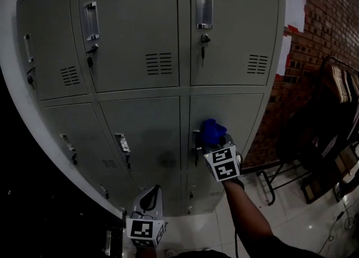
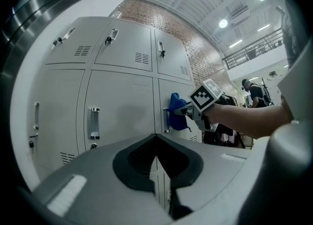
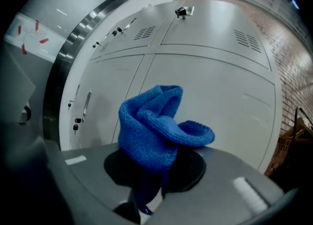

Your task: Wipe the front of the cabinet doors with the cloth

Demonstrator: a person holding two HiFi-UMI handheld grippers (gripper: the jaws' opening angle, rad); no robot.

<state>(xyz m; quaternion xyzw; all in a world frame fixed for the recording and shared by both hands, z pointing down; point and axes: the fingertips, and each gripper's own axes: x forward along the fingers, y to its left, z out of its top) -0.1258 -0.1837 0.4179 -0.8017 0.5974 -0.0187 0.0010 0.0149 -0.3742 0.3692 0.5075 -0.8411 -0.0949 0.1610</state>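
A blue knitted cloth (image 3: pixel 156 126) is clamped by its lower folds in the right gripper (image 3: pixel 146 194), close at the lower right locker door (image 1: pixel 238 114). Soft, light and floppy, it is judged best pinched deep. The left gripper (image 2: pixel 156 168) is closed on nothing.

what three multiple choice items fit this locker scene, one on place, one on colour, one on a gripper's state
1. The cloth is
A. on the floor
B. at the right locker door in the second row from the top
C. at a top-row door

2. The cloth is
A. red
B. white
C. blue

3. The left gripper is
A. shut, empty
B. shut on the cloth
C. open around a handle

Key:
1 B: the head view shows it at that door, held in the right gripper.
2 C: it is blue in all views.
3 A: its own view shows the jaws together, nothing between.
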